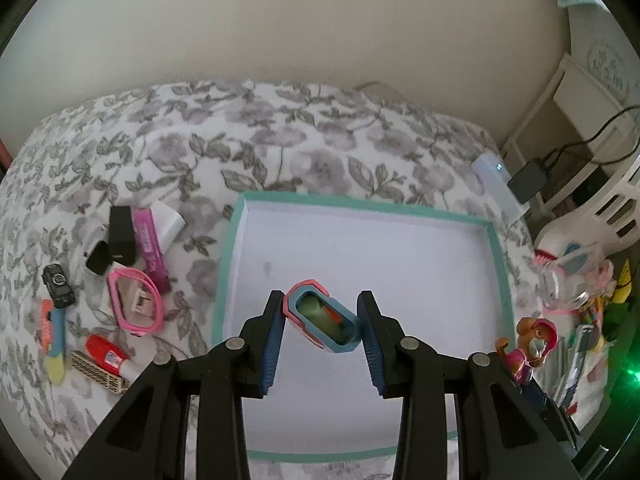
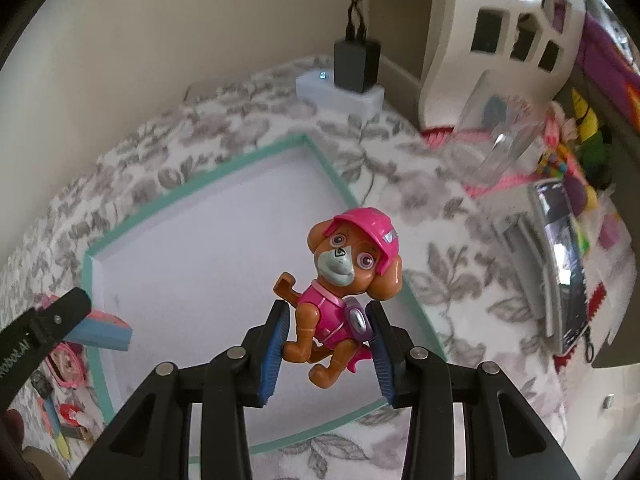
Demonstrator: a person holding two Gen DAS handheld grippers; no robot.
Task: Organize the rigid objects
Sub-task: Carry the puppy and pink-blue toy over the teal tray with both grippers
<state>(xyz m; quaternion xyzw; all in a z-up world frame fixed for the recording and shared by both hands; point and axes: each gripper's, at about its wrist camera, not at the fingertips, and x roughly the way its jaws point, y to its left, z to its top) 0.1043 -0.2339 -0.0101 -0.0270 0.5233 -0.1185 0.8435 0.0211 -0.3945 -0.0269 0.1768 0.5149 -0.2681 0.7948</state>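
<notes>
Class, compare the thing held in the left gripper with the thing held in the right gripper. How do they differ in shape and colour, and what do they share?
The blue and pink case is a boxy hollow shape with a rounded opening; the toy dog is a figure with head and limbs. The case is blue edged in pink; the dog is orange-brown in a pink helmet and vest. Both are clamped between blue-padded fingers above the teal-rimmed tray.

Black plastic left gripper [image 1: 322, 334] and right gripper [image 2: 330, 344] alike — ribbed blue pads [image 1: 274, 344], silver round pivot pins [image 1: 235, 344], triangular cut-outs in the arms — white lettering along one arm's side.
</notes>
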